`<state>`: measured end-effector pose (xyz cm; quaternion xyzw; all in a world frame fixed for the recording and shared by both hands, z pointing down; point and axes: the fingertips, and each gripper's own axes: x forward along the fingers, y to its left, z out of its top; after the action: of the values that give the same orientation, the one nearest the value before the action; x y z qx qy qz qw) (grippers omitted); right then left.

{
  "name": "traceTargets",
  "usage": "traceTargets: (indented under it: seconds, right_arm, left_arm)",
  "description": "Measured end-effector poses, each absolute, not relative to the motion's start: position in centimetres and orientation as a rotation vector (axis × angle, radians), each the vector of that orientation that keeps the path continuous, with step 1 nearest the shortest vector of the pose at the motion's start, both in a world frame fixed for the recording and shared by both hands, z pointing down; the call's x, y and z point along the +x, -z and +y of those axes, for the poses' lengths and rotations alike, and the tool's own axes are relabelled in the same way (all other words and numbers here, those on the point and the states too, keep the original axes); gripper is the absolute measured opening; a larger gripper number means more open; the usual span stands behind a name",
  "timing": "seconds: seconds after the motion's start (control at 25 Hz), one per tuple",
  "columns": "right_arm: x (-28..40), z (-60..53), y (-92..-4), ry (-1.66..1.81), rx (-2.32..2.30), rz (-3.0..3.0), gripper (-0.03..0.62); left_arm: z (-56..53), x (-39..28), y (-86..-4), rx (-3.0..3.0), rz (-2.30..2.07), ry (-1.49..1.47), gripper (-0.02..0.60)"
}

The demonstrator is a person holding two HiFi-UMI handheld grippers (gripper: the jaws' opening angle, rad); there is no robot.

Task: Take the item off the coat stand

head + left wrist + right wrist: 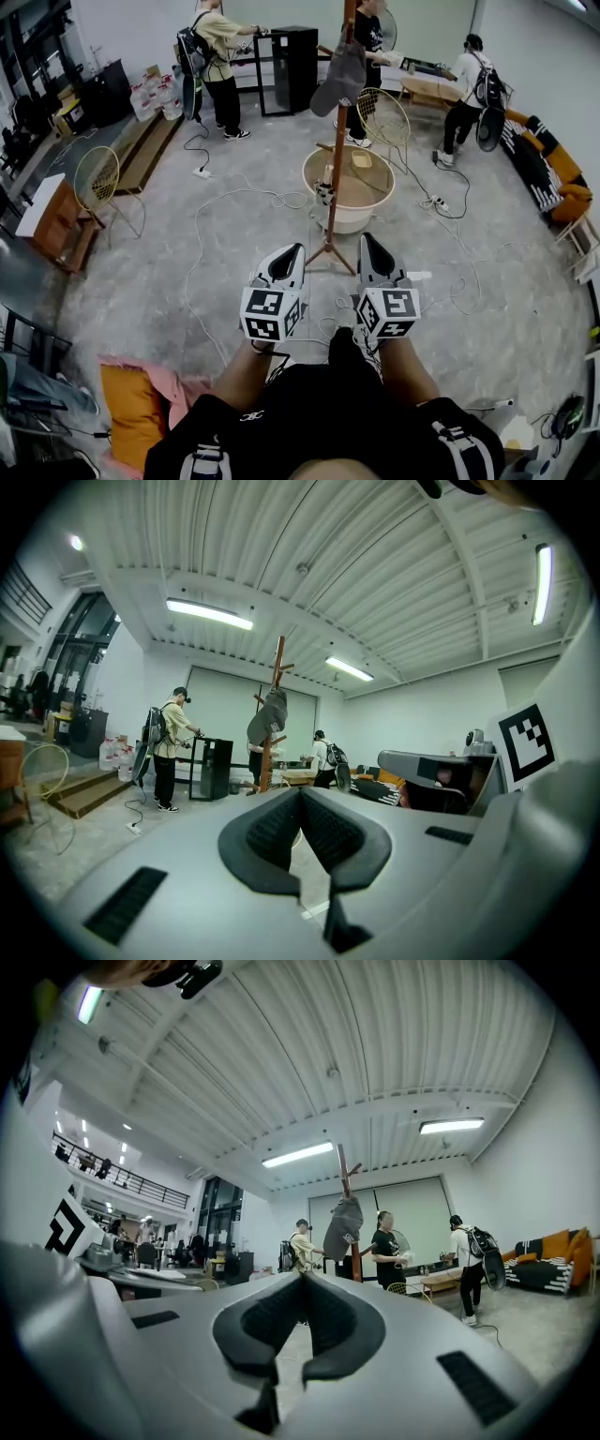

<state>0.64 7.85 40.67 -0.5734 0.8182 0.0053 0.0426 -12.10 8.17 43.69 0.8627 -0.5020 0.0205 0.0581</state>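
Note:
A wooden coat stand [337, 159] rises from tripod feet on the floor just ahead of me. A grey cap [340, 80] hangs near its top. Both grippers are held low and close to my body, short of the stand's base and well below the cap. My left gripper [286, 255] is shut and holds nothing. My right gripper [373, 249] is shut and empty too. In the left gripper view the cap [268, 720] hangs on the stand [277, 672] far beyond the closed jaws. The right gripper view shows the cap [343, 1226] on the stand [346, 1174], also at a distance.
A round tub [349, 184] sits right behind the stand's base. Wire chairs [383, 116] [97, 178] stand at the back and left. Cables [234, 202] trail over the floor. Three people work at the far side beside a black cabinet [292, 67]. An orange cushion [131, 403] lies near left.

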Motion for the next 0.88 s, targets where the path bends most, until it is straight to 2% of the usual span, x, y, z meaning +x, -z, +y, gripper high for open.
traceTargets:
  seconds: [0.44,0.88]
  right_arm:
    - [1.5,-3.4,-41.9,0.031,-1.754,2.483,0.015]
    - [6.8,-22.9,-39.2,0.029,-1.689,2.486,0.015]
  left_arm:
    - [-2.7,-11.4,-44.6,2.625,-1.516,-0.109,0.015]
    - [-21.5,-6.9,-42.2,2.603,-1.585,-0.118,0.015]
